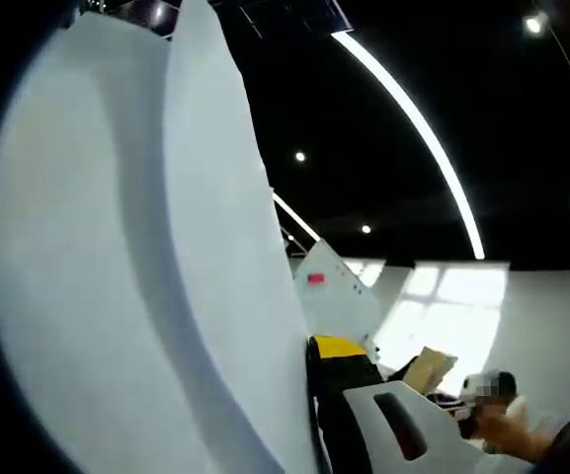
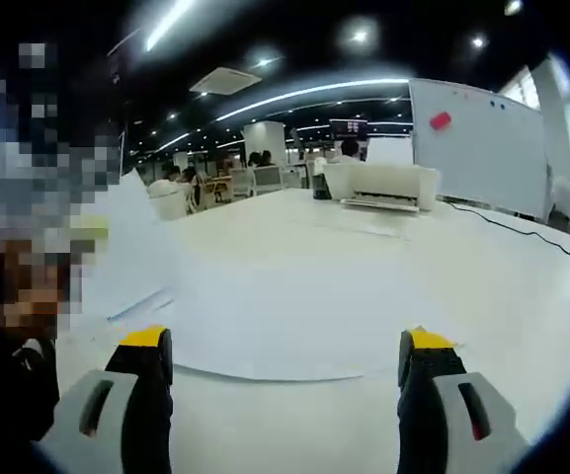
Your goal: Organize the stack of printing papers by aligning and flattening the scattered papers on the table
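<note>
Right gripper [image 2: 285, 380] agape above papers [image 2: 265, 306]

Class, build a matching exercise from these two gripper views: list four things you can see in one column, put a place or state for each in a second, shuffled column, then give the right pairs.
1. white paper sheets
2. white printer
3. small red magnet
4. right gripper

A. on the whiteboard
B. jaws wide apart, holding nothing
C. lying flat on the white table
D. standing at the table's far end

Pairs: 1-C, 2-D, 3-A, 4-B
</note>
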`<state>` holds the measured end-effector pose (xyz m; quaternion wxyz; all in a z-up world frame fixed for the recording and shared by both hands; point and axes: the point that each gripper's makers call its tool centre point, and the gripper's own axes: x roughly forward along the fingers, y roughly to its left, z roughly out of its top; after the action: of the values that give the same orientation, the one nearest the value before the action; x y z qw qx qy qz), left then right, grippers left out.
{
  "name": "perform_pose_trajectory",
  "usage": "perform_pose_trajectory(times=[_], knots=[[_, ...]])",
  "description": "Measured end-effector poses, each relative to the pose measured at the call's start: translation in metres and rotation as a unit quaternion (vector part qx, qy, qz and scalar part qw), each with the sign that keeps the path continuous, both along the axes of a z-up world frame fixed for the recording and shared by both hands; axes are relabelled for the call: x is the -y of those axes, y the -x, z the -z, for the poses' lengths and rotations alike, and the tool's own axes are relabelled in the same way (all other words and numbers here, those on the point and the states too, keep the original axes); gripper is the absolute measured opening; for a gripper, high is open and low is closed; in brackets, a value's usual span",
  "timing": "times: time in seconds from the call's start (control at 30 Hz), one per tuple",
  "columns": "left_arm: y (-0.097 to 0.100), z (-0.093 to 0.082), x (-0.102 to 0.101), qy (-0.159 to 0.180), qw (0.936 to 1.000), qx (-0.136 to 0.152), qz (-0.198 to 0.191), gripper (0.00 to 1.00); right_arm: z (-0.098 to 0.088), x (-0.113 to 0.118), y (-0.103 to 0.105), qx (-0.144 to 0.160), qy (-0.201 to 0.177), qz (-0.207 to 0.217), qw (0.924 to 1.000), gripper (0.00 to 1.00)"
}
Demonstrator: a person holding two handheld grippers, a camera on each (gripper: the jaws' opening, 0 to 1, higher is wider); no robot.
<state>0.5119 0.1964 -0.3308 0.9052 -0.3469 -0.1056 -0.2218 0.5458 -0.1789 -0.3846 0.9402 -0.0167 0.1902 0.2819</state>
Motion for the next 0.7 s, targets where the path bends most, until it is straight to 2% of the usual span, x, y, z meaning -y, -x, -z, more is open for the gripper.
perform_pose_trajectory(times=[0.2,0.37,0.7], knots=[[0.0,0.0,0.001,0.0,1.0,0.0,0.0,0.07,0.006,0.012,-0.011,-0.003,0.001,0.019,0.9998,0.9],[0.0,0.0,0.002,-0.002,1.0,0.0,0.001,0.07,0.008,0.019,-0.021,-0.006,-0.023,0.033,0.9992,0.9],[0.0,0.0,0.002,0.0,1.0,-0.001,0.002,0.07,0.013,0.029,-0.036,0.0,-0.025,0.054,0.9982,0.9]])
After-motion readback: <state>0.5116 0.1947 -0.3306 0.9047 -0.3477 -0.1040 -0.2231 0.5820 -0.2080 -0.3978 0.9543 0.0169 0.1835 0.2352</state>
